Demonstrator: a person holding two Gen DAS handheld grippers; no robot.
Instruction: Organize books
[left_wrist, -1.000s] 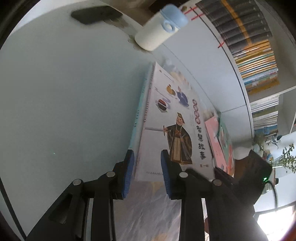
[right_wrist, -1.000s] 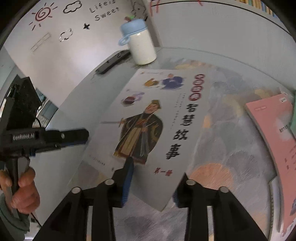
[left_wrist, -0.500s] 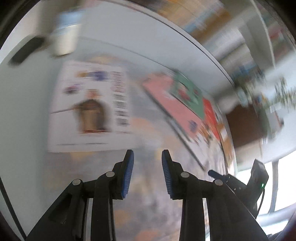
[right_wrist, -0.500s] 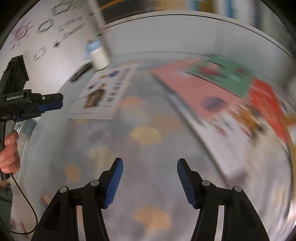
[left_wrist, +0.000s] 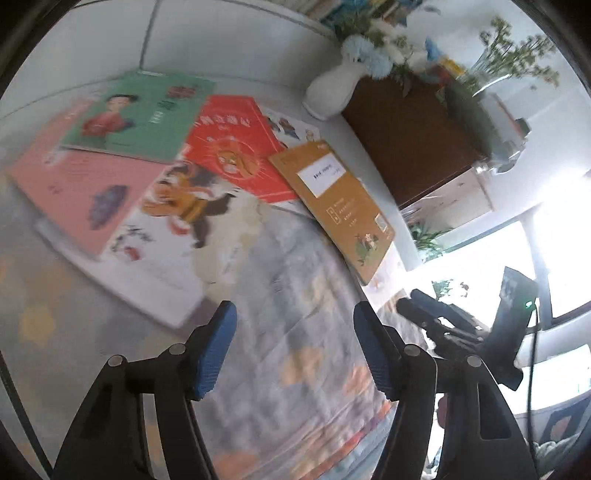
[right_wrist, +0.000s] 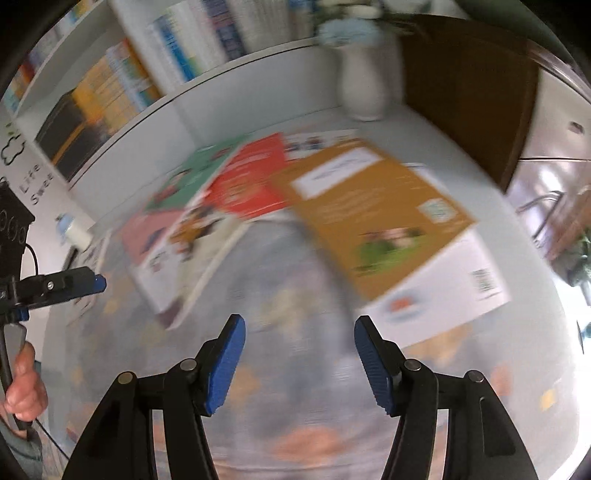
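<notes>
A loose pile of books lies on the patterned cloth: a green book, a red one, a mustard one, a pink one and a white illustrated one. My left gripper hovers in front of the pile, its jaws opening with nothing between them. My right gripper is open and empty, just short of the mustard book and the white book under it. The picture is blurred by motion.
A white vase of flowers and a brown cabinet stand behind the pile. A bookshelf runs along the back wall. A white bottle with a blue lid stands far left. A hand holds the left gripper's handle.
Both grippers have left the white book with the robed figure and swung right to the pile of books. Both pairs of jaws now stand wider apart.
</notes>
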